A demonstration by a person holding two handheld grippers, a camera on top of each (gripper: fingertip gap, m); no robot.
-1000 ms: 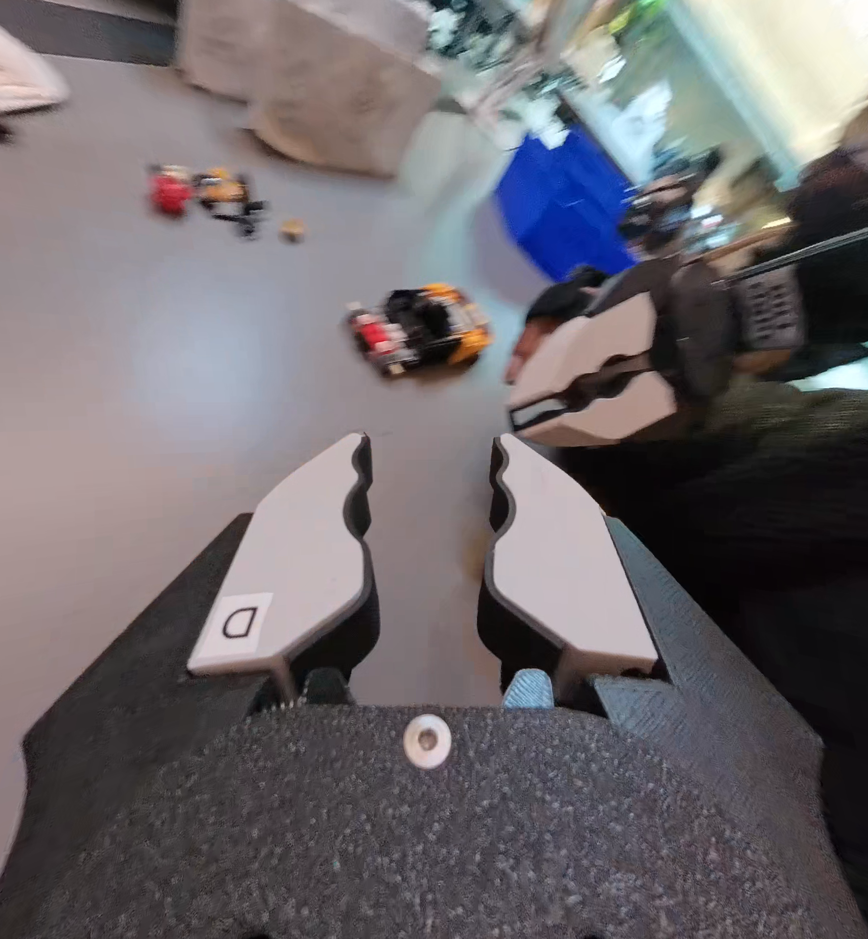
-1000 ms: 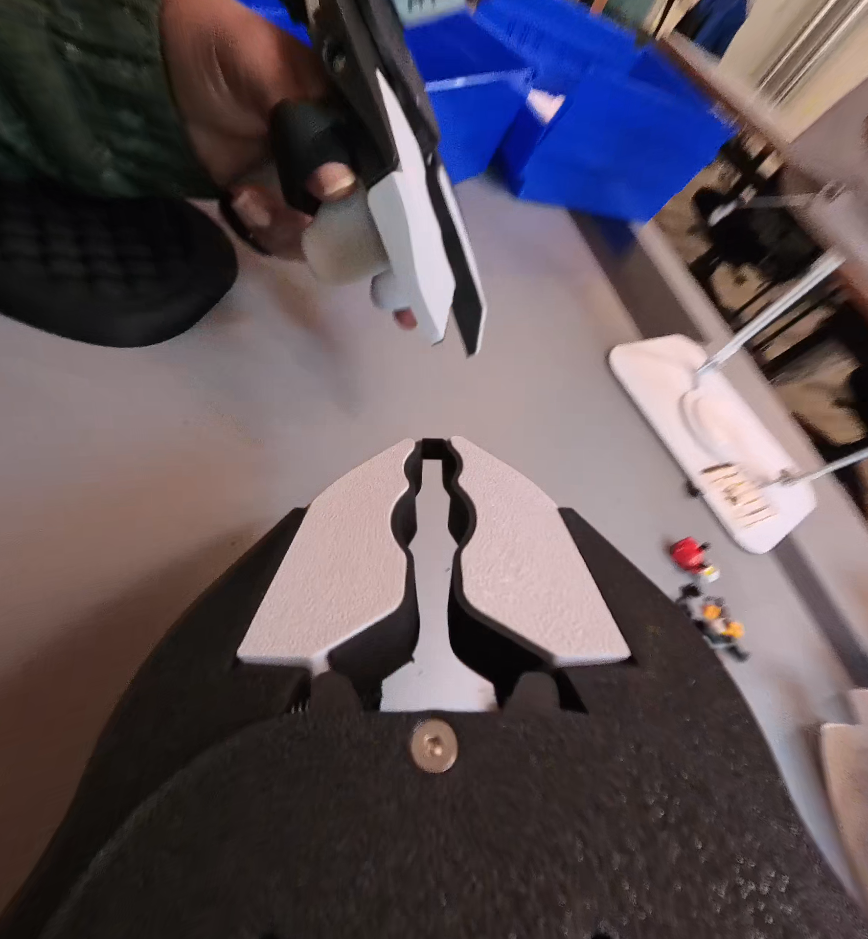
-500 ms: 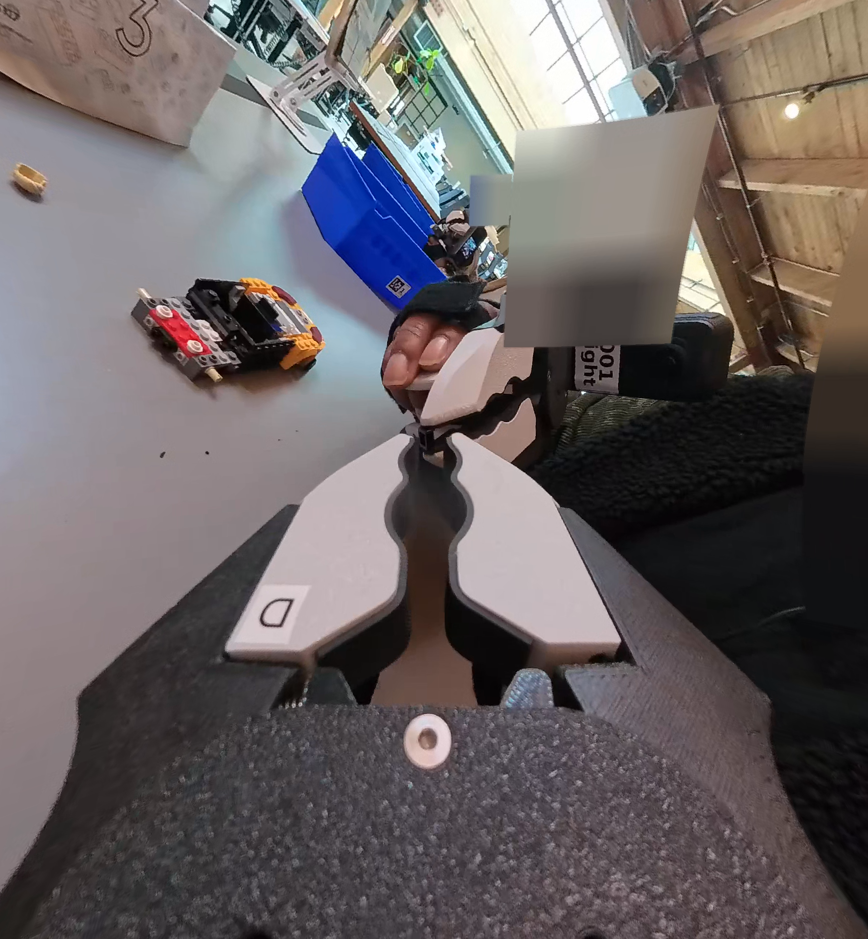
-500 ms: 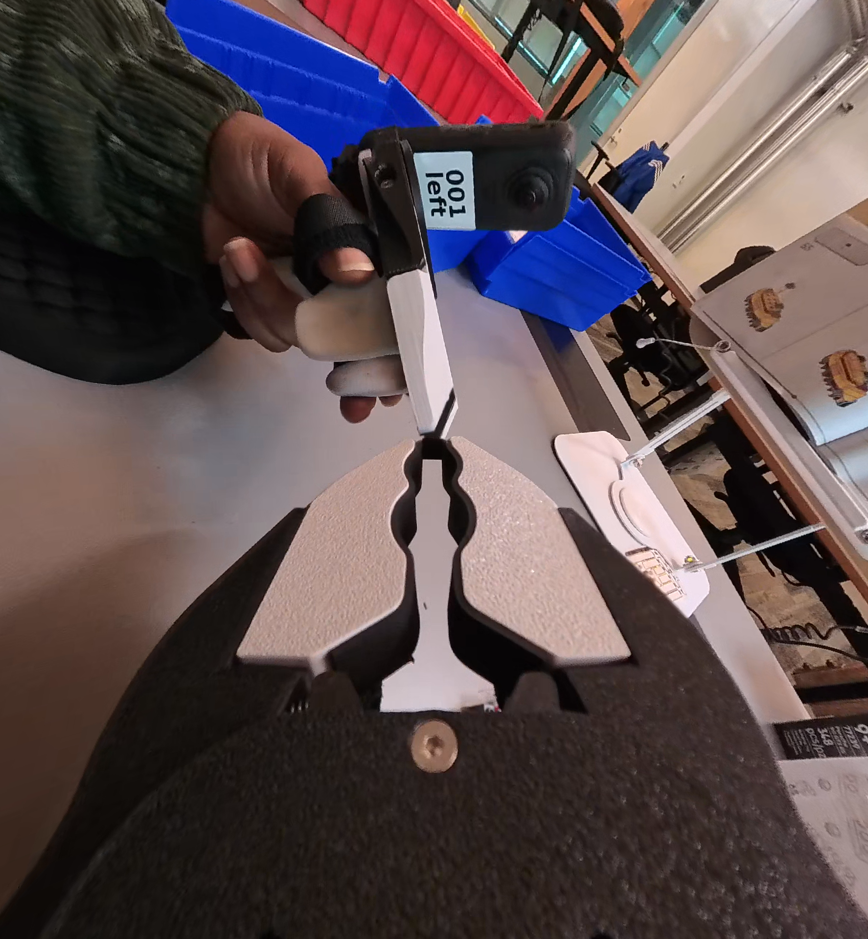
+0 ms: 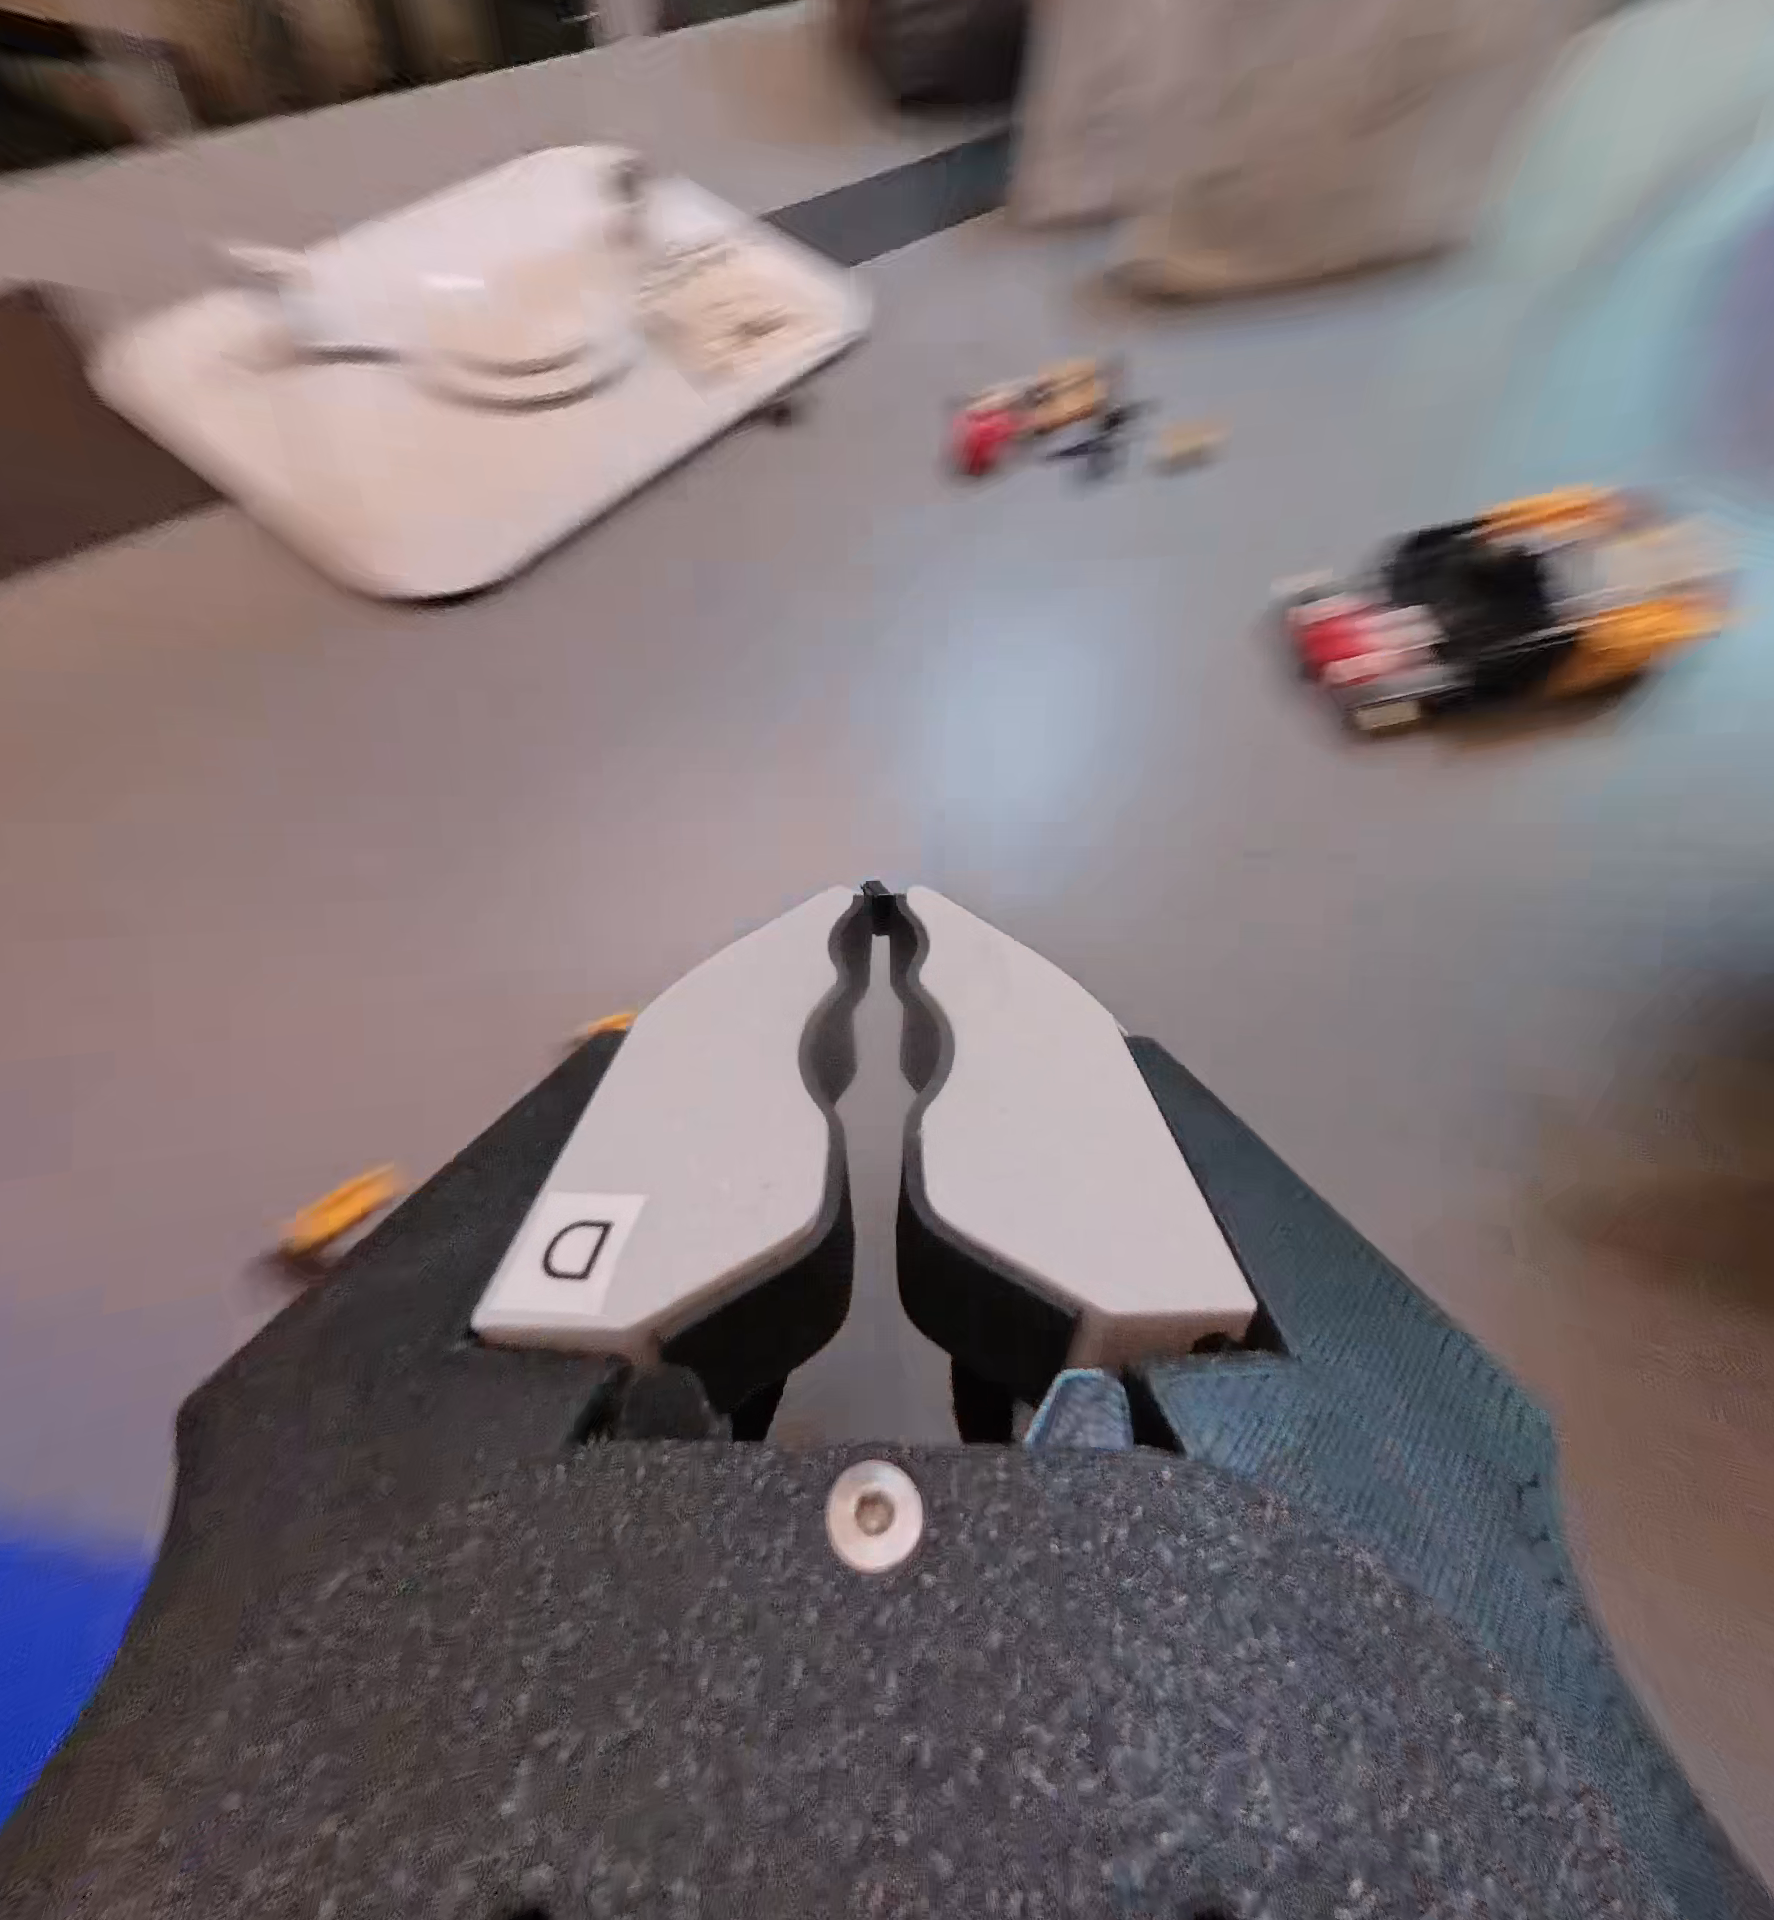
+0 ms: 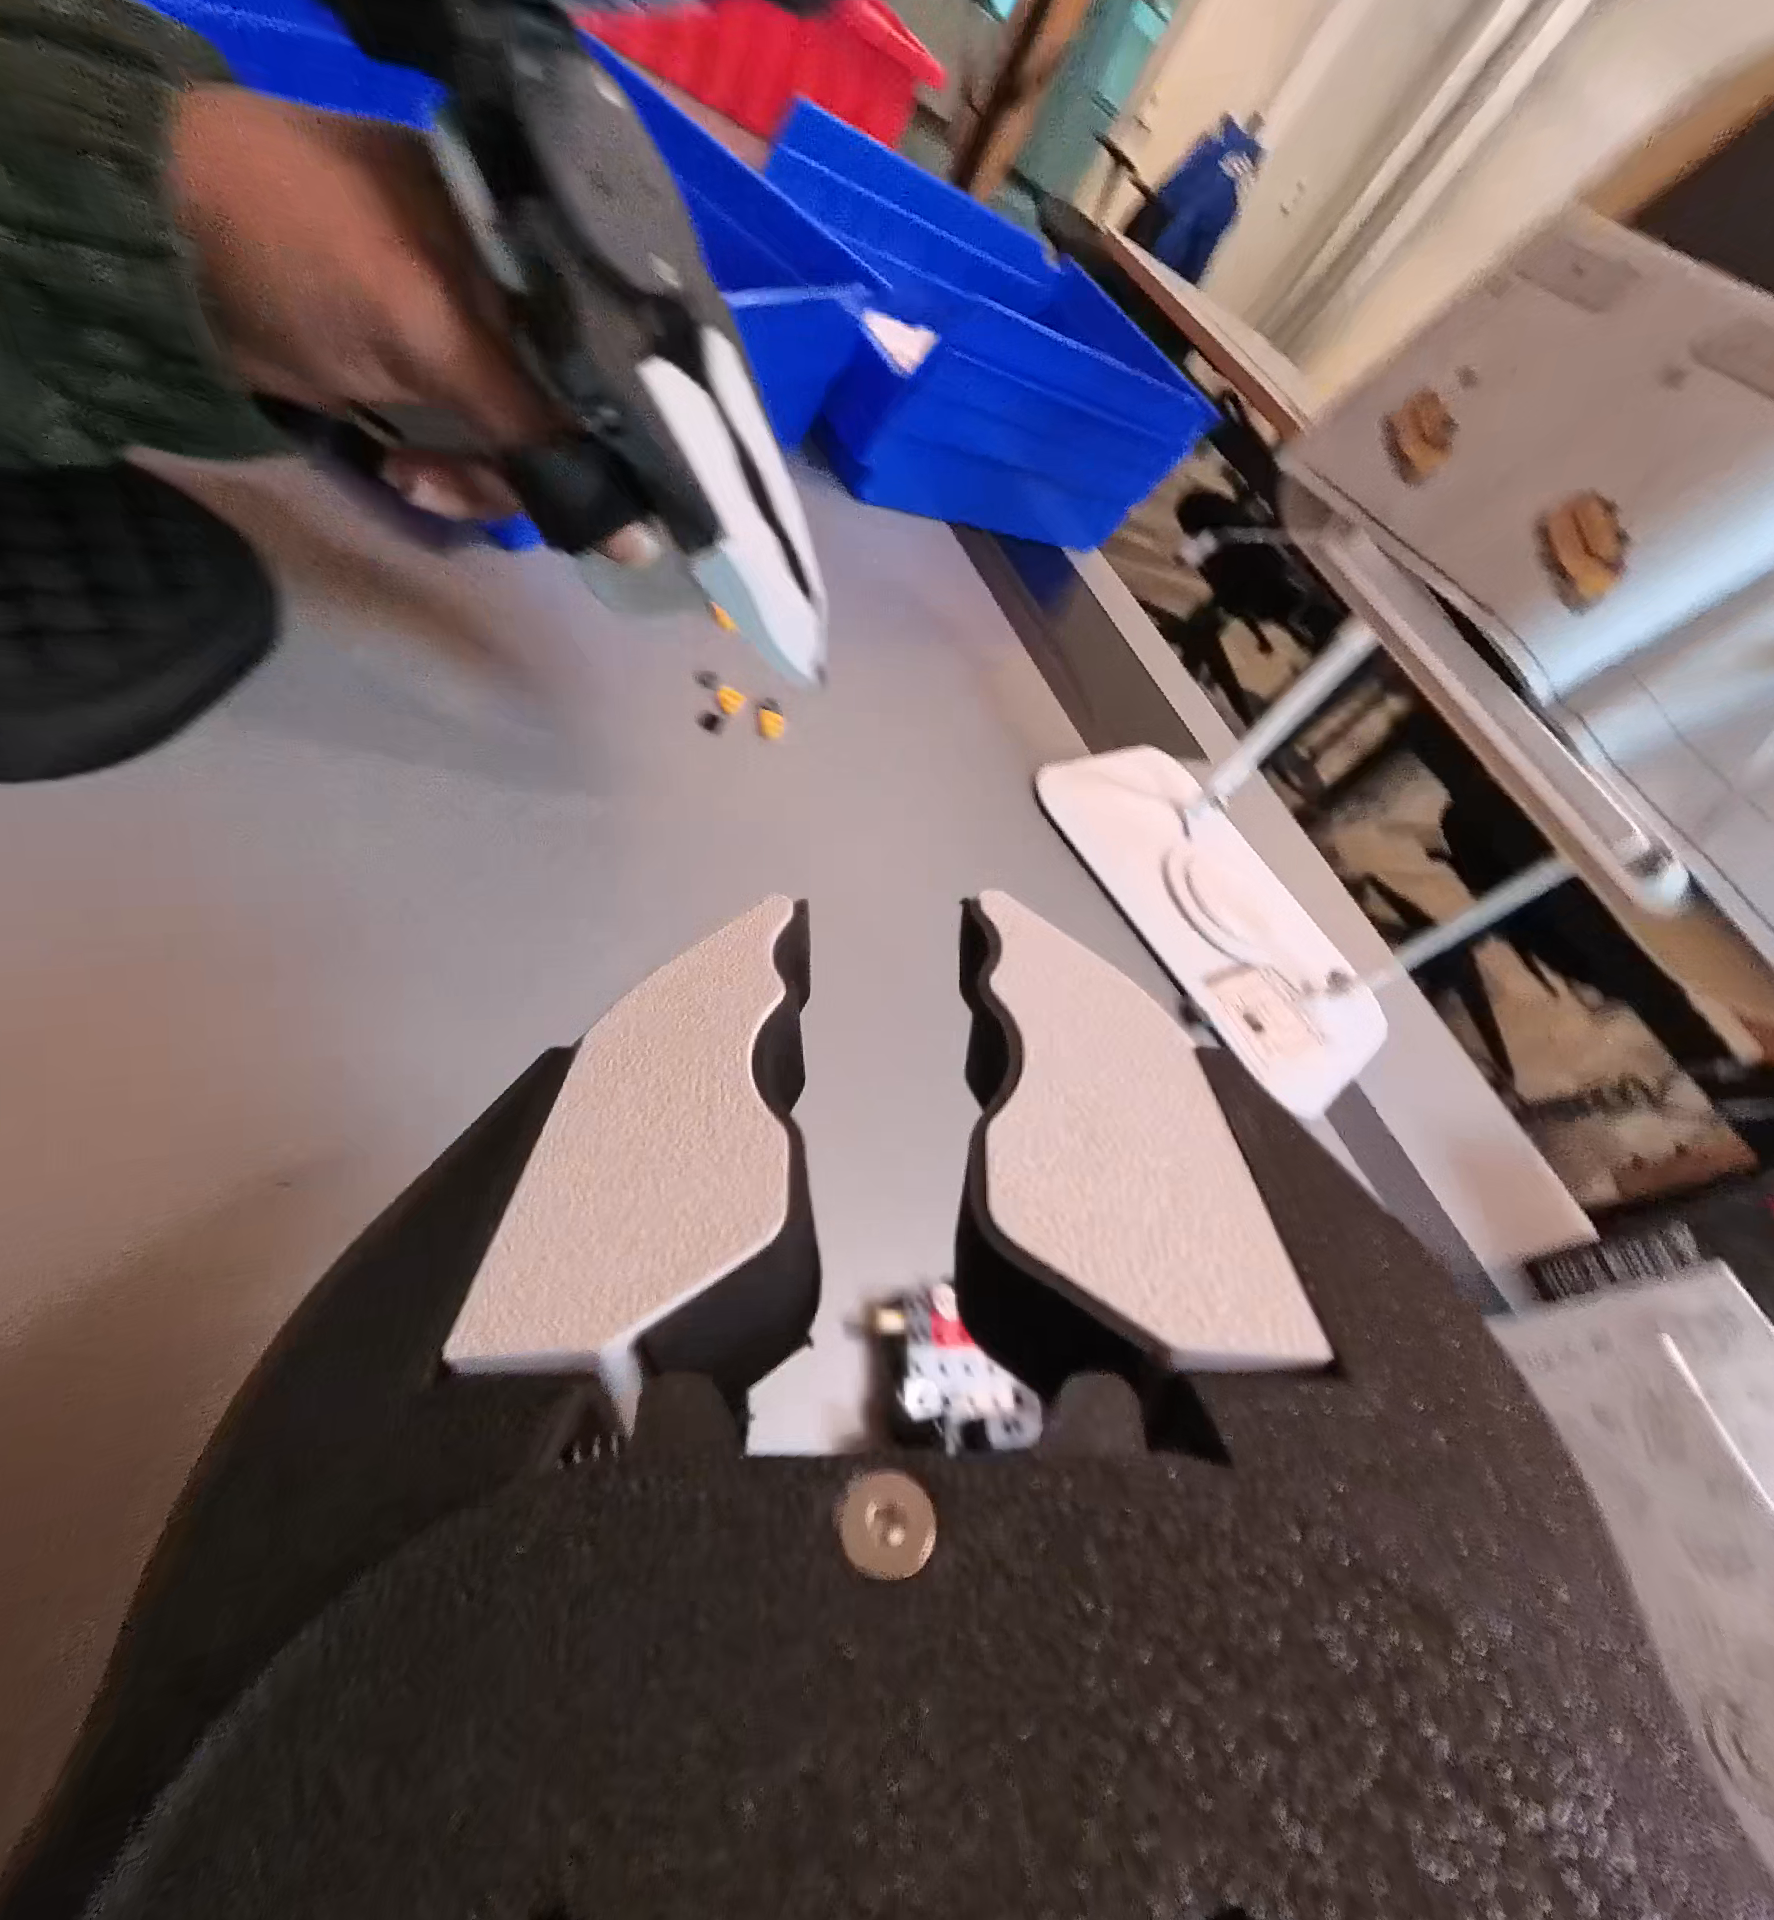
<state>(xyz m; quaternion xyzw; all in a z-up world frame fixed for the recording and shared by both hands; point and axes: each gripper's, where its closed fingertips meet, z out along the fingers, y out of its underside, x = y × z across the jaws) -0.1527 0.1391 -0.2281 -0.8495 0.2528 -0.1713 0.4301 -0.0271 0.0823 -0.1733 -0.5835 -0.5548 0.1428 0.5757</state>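
Note:
My left gripper [image 5: 872, 921] is shut on a tiny black piece [image 5: 872, 918] that sticks out at its fingertips, above the grey table [image 5: 447, 831]. It also shows in the right wrist view [image 6: 758, 582], held by a hand and too blurred to show the piece. My right gripper [image 6: 883, 914] is open and empty over the table. A black, orange and red toy car [image 5: 1485, 623] sits ahead to the right of the left gripper. Part of it shows under my right gripper [image 6: 956, 1371].
A white flat base with thin rods [image 5: 467, 395] [image 6: 1205, 914] lies near the table edge. Small loose pieces lie by it [image 5: 1059, 416]. Small yellow and black pieces [image 6: 743, 712] lie under the left gripper. Blue bins [image 6: 966, 416] stand at the back. Across from one pair of fingers to the other is roughly 15 cm.
The two grippers met tip to tip with the black piece between them. My left gripper shut on it, my right gripper opened, and both moved apart.

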